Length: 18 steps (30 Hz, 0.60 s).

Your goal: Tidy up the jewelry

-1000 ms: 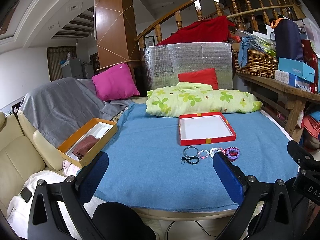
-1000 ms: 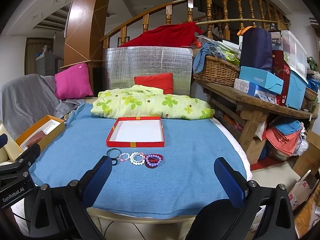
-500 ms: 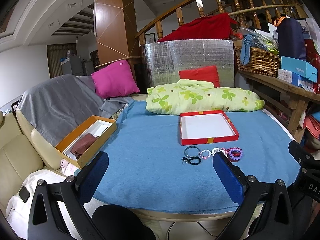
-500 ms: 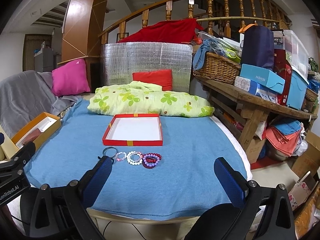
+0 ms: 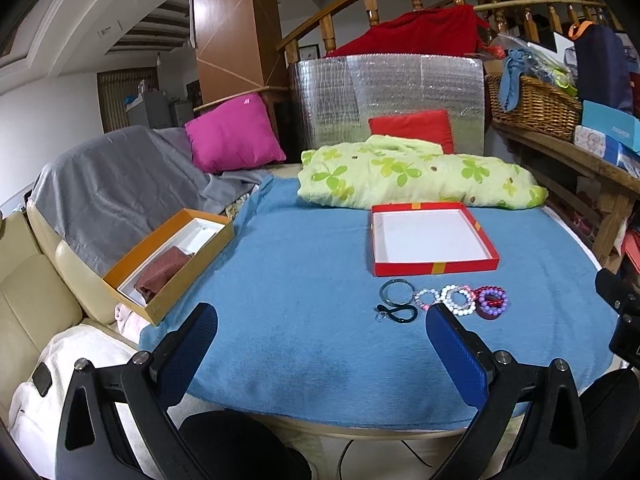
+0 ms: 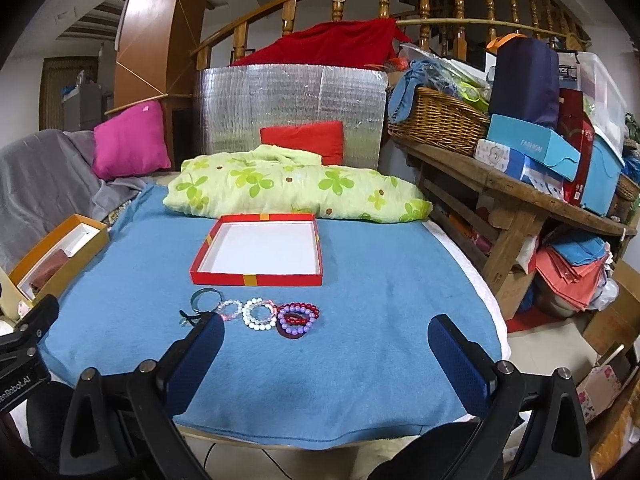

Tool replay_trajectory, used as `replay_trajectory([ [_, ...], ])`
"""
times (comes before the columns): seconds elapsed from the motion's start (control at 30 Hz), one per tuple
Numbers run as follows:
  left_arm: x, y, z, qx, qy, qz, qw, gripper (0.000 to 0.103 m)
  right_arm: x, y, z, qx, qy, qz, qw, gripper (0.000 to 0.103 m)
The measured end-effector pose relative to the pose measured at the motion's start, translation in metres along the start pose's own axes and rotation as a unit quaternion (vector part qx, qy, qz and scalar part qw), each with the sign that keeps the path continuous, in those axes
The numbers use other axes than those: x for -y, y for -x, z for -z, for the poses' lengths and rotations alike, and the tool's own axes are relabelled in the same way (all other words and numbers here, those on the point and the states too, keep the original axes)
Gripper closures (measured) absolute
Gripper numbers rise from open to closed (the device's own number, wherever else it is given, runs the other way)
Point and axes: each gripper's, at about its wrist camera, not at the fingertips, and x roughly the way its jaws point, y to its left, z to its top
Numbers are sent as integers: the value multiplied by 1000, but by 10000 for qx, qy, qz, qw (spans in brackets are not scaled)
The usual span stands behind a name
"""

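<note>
One "FASHION" box (image 6: 534,146), "GenRobot.AI" tool (image 6: 18,386)

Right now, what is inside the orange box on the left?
The orange box holds a white inner tray with a folded brown cloth at its near end. Whatever lies beneath the cloth is covered, and no jewelry shows in it.

Counts: two hand-held grippers, left (image 5: 320,332) and right (image 6: 326,342); one red tray (image 6: 260,250); one orange box (image 5: 168,262); four beaded bracelets (image 6: 276,316); one dark bangle (image 6: 205,298); two red cushions, one pink cushion (image 6: 130,140).
</note>
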Motion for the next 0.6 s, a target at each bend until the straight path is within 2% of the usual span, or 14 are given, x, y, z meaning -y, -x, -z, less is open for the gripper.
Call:
replay_trajectory([
  [0.6,9,-67,-8,-391,3,-142,9991,0,-13,-72,-16,-291,170,29,9994,0],
])
